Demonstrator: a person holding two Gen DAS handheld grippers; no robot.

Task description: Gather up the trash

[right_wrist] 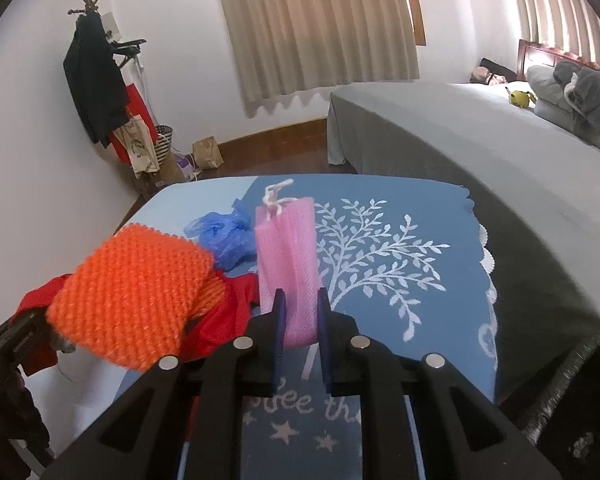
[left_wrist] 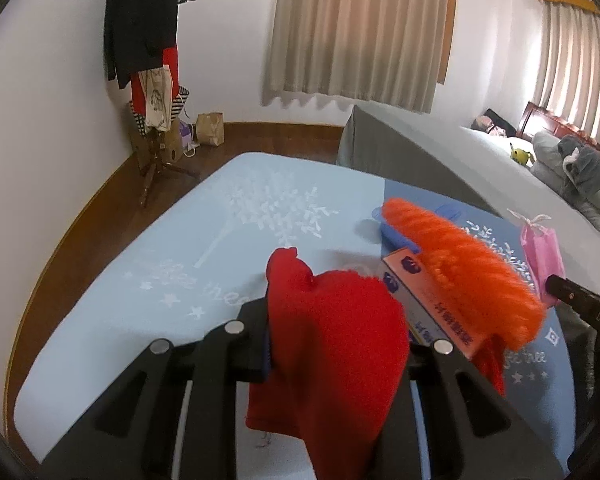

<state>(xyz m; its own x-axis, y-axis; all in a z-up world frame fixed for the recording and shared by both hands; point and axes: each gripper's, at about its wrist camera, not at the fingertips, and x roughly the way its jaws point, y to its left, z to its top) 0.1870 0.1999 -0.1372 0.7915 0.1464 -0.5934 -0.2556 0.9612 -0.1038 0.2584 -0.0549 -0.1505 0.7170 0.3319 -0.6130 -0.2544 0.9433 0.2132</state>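
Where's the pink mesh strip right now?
Right wrist view, centre: the pink mesh strip stands pinched in the right gripper, above the blue tablecloth, just right of the blue mesh ball.

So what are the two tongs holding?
The right tongs pinch the pink mesh pouch at its bottom end. The left tongs clamp red cloth.

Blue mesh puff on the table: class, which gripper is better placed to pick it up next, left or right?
Neither is free. The left gripper is loaded with red cloth; the right gripper holds only the pink mesh, and the blue puff lies just ahead-left. Right, probably.
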